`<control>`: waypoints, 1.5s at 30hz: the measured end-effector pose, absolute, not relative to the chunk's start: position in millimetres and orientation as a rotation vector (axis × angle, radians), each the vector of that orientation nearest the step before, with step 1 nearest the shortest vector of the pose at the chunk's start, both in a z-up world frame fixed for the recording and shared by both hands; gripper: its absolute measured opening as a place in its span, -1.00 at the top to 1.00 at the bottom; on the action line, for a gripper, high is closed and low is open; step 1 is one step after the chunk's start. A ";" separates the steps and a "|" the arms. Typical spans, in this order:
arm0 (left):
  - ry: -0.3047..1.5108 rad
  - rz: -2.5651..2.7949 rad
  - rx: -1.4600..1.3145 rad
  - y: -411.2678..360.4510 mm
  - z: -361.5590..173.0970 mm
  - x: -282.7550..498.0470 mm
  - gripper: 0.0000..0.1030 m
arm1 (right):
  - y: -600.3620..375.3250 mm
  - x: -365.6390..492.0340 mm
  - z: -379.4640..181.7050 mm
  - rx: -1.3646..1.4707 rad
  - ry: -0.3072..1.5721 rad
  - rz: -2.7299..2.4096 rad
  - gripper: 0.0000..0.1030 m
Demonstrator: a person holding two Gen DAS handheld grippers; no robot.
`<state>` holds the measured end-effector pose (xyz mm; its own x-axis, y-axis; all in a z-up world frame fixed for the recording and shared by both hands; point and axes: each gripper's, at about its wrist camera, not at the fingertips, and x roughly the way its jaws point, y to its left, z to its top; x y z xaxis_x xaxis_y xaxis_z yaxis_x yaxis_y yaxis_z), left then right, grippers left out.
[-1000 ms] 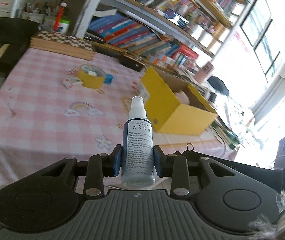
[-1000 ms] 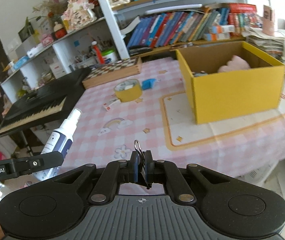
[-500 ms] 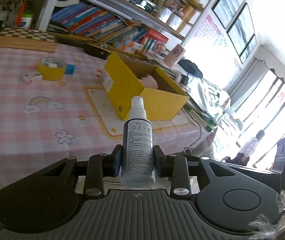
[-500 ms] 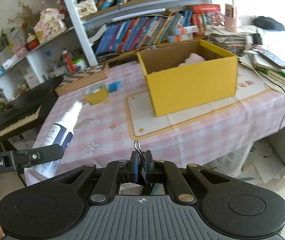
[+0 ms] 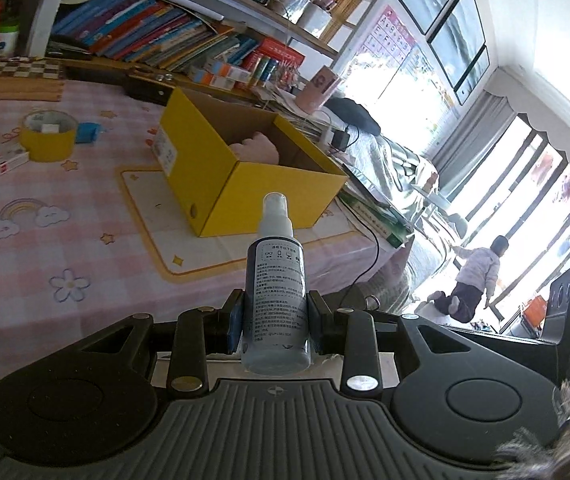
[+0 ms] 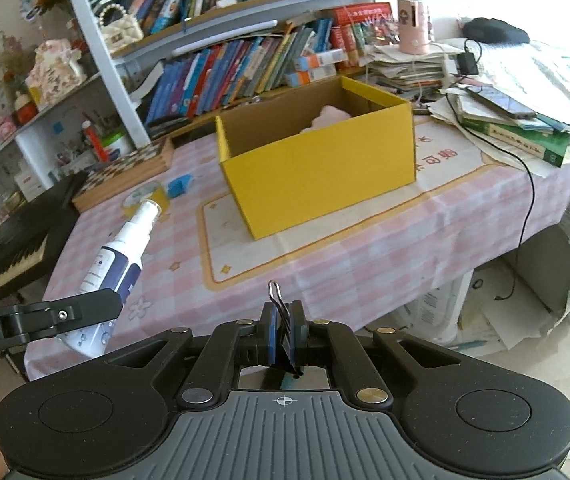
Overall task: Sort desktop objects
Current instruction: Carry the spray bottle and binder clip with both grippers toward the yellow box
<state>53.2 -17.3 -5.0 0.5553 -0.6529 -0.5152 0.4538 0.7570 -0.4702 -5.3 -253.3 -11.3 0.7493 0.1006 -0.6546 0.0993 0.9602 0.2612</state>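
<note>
From my left wrist camera I see the desk [image 5: 65, 240] under a pink checked cloth, with a yellow tape roll [image 5: 48, 136], a small blue item just beside it and a small red-and-white box [image 5: 8, 160] near its front; a checkered board [image 5: 9, 76] lies along the far edge below crowded bookshelves. The open yellow box [image 5: 253, 172] stands on a pale mat, something pink lying inside it, and nothing stands between my gripper and that box. My left gripper [image 5: 275, 316] is clamped on the spray bottle [image 5: 277, 292], its pads pressing both sides of the lower body; the bottle stands upright, dark blue with a printed white label and a white nozzle cap, held off the desk's near edge. From my right wrist camera the same yellow box [image 6: 317, 172] sits mid-desk, with stacked papers, a green book and a black cable to its right, and a keyboard [image 6: 9, 240] off the desk's left side. My right gripper [image 6: 281, 332] is pinched tight on a black binder clip [image 6: 283, 320], its wire loop sticking up. The left gripper with the tilted spray bottle [image 6: 117, 264] shows at lower left, short of the desk.
</note>
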 end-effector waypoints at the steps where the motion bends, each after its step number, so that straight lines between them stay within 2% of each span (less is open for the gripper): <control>1: 0.730 -0.667 -0.296 -21.5 -4.5 55.5 0.42 | -257.2 -3.7 -11.7 0.295 0.726 -0.001 0.91; 24: 0.711 -0.671 -0.266 -112.2 7.8 109.5 0.42 | -351.0 63.8 -7.4 0.346 0.714 0.022 0.90; 37: 0.580 -0.624 -0.267 -156.7 41.9 164.0 0.42 | -388.6 148.2 34.0 0.272 0.601 0.170 0.90; 45: 0.546 -0.564 -0.228 -175.5 45.1 205.5 0.42 | -393.5 211.0 37.3 0.193 0.607 0.280 0.91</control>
<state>205.5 -175.5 45.1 0.7091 -0.5618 -0.4261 0.4441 0.8252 -0.3490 211.0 -393.5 37.3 0.7853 0.3140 -0.5335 -0.2015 0.9445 0.2593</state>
